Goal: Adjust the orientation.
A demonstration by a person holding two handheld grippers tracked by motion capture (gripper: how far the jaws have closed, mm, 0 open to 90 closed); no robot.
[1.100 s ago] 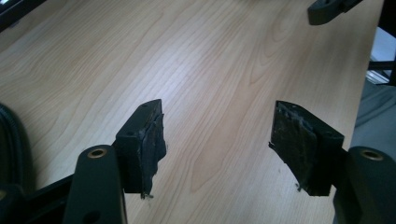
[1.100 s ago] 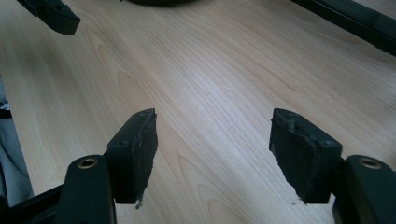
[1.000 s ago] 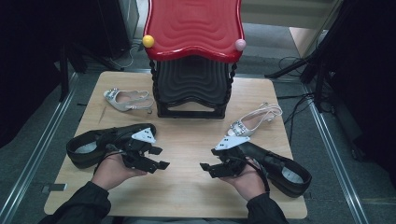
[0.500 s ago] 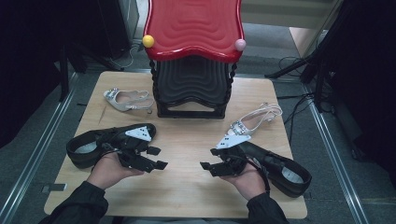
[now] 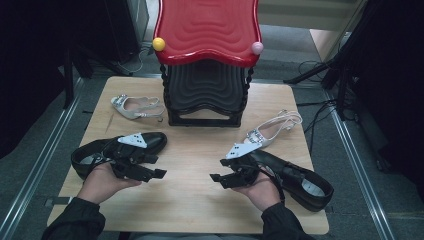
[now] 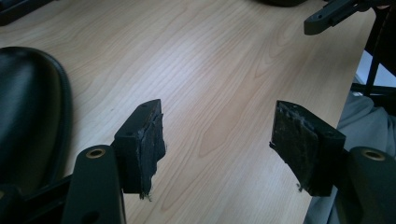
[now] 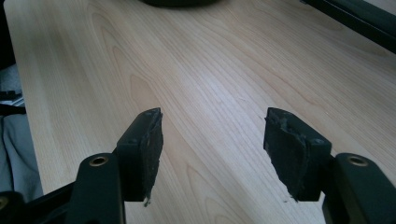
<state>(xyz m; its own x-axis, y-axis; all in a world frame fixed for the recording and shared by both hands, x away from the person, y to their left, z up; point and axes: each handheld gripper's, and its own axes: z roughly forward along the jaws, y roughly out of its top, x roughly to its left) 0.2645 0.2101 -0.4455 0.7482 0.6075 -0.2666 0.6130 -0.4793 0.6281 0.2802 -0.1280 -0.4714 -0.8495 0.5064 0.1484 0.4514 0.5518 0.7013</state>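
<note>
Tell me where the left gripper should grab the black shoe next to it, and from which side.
Probably the rim of the black shoe at its open heel end: it is the thin edge the open fingers of the left gripper can straddle. The shoe lies upright along the wooden table, toe toward the rack, so come from above with one finger inside the opening. The glossy rounded toe looks likelier to slip.

1. We see a pale wooden table [image 5: 195, 200], its bare grain spreading ahead of and between both pairs of jaws.
2. Beyond the jaws' side, grey floor [image 5: 295, 45] lies in shadow.
3. Metal rails [image 5: 30, 185] flank the table; black cables [image 5: 312, 107] trail right.
</note>
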